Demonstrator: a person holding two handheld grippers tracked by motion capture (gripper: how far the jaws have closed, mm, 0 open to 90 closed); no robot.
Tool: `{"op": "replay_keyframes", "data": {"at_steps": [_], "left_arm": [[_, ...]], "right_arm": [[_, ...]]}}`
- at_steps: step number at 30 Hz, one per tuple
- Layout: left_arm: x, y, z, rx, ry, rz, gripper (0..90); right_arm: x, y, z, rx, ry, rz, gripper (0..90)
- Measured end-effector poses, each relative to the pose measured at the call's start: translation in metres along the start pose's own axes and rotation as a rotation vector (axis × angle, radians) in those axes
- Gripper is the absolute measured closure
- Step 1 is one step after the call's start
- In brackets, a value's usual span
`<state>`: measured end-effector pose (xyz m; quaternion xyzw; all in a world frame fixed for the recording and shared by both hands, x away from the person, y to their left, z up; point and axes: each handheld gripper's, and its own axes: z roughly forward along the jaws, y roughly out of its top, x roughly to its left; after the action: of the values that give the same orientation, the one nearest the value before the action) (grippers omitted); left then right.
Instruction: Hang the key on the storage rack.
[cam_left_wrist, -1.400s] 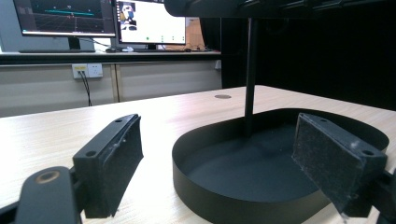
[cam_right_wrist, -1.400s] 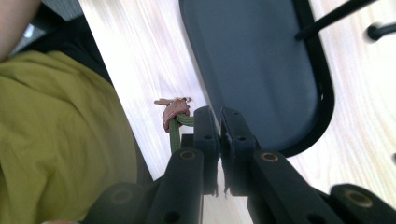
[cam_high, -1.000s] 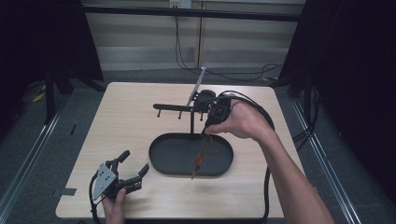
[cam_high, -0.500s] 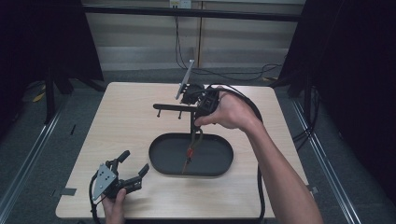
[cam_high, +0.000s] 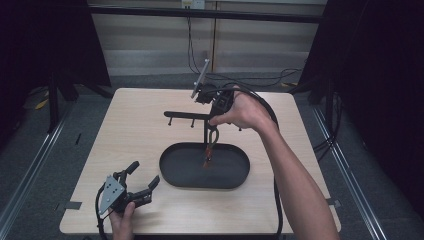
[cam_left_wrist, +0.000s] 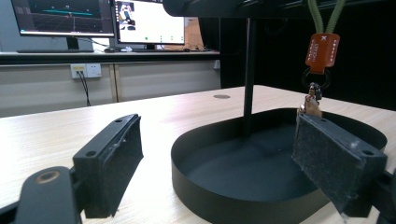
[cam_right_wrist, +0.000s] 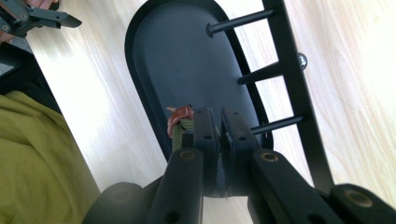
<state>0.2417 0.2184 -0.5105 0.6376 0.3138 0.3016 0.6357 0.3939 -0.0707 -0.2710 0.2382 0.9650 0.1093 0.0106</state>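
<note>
Compared with half a second ago, the right gripper has stayed beside the black rack, its jaws clamped on the green cord of a keychain. The cord's brown tag and metal clasp hang below the jaws, above the black oval tray; the tag bears a white "K" mark. The left gripper rests near the table's front edge, jaws apart, holding nothing.
</note>
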Motion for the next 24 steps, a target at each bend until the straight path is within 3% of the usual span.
{"op": "replay_keyframes", "data": {"at_steps": [4, 8, 24], "left_arm": [[0.000, 0.000, 0.000, 0.000, -0.001, 0.004, 15.7], [0.000, 0.000, 0.000, 0.003, -0.003, 0.003, 15.7], [0.001, 0.000, 0.000, 0.006, -0.003, 0.010, 15.7]], "right_arm": [[-0.004, 0.003, 0.000, 0.001, -0.007, 0.009, 85.4], [-0.006, 0.004, 0.003, 0.002, -0.024, -0.025, 85.3], [-0.023, 0.004, 0.010, -0.012, -0.059, -0.009, 84.9]]}}
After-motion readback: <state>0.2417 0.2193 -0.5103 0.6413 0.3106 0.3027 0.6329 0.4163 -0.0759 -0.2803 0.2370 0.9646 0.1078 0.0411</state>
